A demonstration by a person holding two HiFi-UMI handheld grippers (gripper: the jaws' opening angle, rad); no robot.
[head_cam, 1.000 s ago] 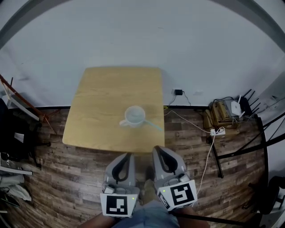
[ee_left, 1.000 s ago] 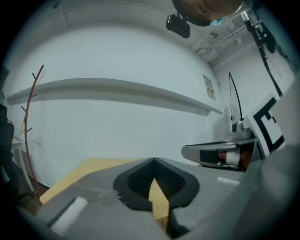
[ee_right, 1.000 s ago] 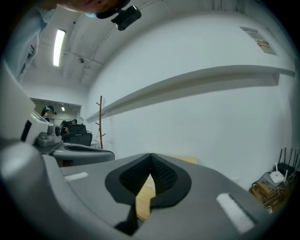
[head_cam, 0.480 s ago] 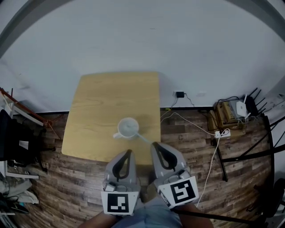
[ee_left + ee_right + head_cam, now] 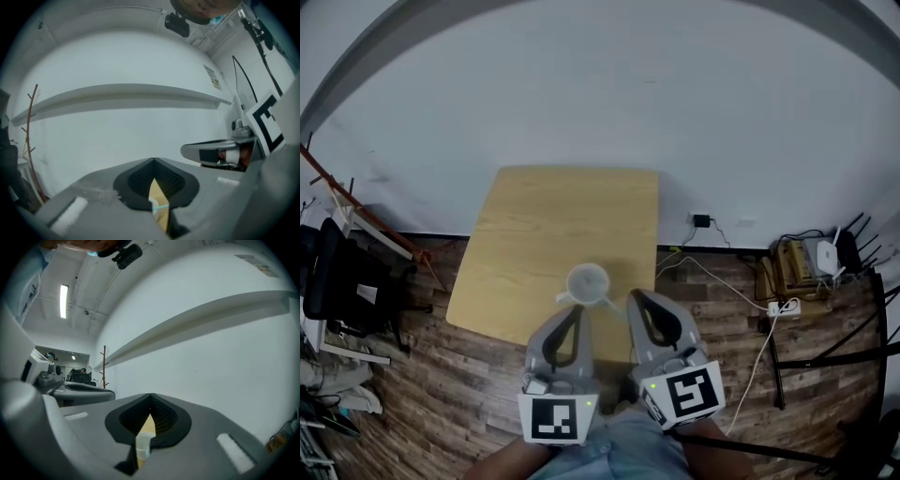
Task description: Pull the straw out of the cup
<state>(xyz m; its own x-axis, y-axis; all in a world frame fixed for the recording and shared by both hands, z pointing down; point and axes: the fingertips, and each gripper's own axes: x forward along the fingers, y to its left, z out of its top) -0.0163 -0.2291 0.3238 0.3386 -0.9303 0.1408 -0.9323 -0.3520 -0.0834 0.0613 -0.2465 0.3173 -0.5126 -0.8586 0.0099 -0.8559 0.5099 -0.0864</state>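
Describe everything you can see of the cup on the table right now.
The cup is a whitish, slightly translucent-looking mug. It stands upright close to the near edge of the wooden table, a little right of centre. A small handle juts out at its near left. A pale blue straw leans out of it toward the right. Only the table touches it: the left gripper and right gripper stop short of it, jaws together.

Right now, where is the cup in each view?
Head view: cup at centre, on the table's near half.
Left gripper view: cup bottom centre, seen through the jaw opening.
Right gripper view: cup bottom centre, likewise.
Shared landmark: the wooden table.
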